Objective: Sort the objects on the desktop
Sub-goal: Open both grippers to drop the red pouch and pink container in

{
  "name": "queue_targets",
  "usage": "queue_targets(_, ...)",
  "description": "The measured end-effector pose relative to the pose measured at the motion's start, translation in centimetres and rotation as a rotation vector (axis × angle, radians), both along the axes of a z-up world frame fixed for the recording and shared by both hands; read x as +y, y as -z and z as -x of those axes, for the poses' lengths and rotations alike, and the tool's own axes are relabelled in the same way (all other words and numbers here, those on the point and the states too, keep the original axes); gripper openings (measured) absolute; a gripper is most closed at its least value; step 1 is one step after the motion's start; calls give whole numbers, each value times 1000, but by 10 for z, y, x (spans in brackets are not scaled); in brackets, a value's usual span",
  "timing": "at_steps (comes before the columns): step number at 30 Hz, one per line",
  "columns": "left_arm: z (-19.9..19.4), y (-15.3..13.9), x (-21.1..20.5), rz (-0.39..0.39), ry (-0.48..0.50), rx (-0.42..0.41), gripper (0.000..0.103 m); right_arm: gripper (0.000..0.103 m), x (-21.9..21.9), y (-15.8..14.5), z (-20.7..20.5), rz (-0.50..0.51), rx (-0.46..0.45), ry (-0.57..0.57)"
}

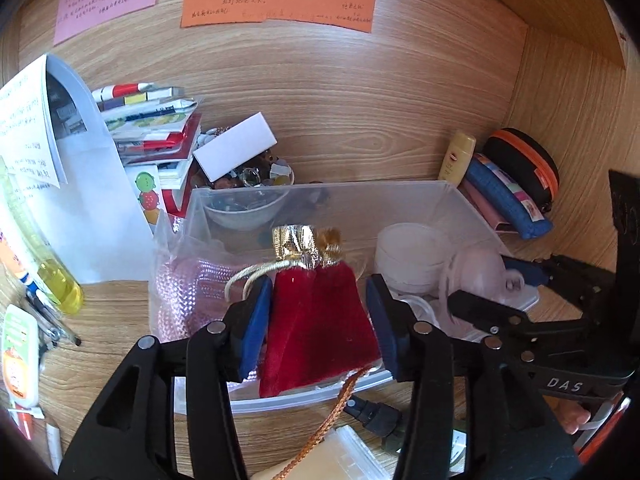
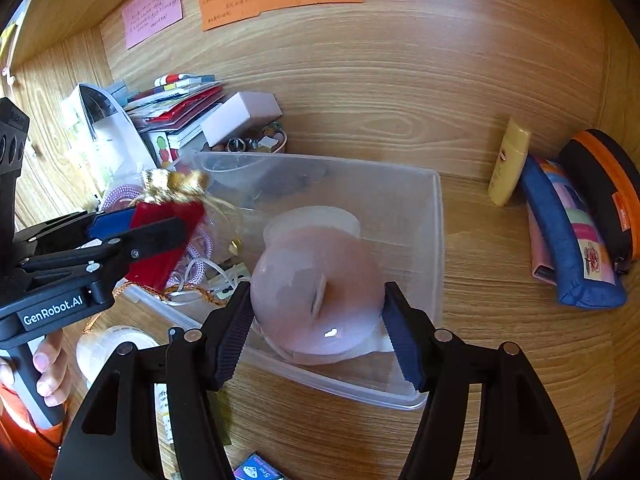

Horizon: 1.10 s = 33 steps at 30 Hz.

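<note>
left gripper (image 1: pixel 320 320): jaws parted over the clear plastic bin (image 1: pixel 460 208); red velvet pouch (image 1: pixel 316 316) sits between the blue pads; gap visible on the right side, left pad looks at most brushing it, so I read it as let go, not clamped.
right gripper (image 2: pixel 320 320): clenched on a pale pink round case (image 2: pixel 320 292), both pads against its sides, low inside the bin's near right part.
pouch: two red pouches with gold tops, it seems; mostly inside the bin's front edge, bottom corner and orange cord (image 1: pixel 336 412) trailing over the near rim.
bin contents: white round tub (image 1: pixel 408 256) behind the pink case, pink mesh bag (image 1: pixel 188 292) at left, loose cords.
risk 1: the pouch could tip out over the front wall if the cord catches on a jaw as the left tool pulls away.
risk 2: the two grippers stand close together over the bin; either may knock the other.
risk 3: the pink case is smooth and rounded, so it may squirt out of the pads if squeezed off-centre.
readable text: "GenRobot.AI" on the left tool's body in the right view; "DAS" on the right tool in the left view.
other writing: handwritten notes on pink, green and orange paper (image 1: pixel 280 0) on the back wall, too small to read; yellow tube (image 2: pixel 508 160) label unreadable.
</note>
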<state>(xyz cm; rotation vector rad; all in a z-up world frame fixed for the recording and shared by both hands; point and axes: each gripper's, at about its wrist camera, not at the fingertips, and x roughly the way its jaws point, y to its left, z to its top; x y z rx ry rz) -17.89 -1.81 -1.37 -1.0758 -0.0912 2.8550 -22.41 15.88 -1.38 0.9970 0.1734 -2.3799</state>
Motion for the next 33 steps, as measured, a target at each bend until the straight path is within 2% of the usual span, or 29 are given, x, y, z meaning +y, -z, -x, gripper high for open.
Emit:
queue_targets(5,-5,-5,2,4,26,20,51,70,2,-8,-9,7,37,2)
queue_targets(11,-14,-16,3,-6,37,40,65,80,7,-22,-21,10,81,14)
queue_targets(13,-19,-21,1,-14,31,53,71,80,10,-25,-25,17,84,21)
queue_targets(21,-46,-31,-10,-15,1,79,82,81,24,-27,-40,45,61,38)
queue_targets(27,-67,-27,-26,-7,-30,64,87,81,27,-23,-55,39,55,31)
queue_targets(33,-86,-16,-41,-20,-55,23,88,81,23,-15,-68,31,43,5)
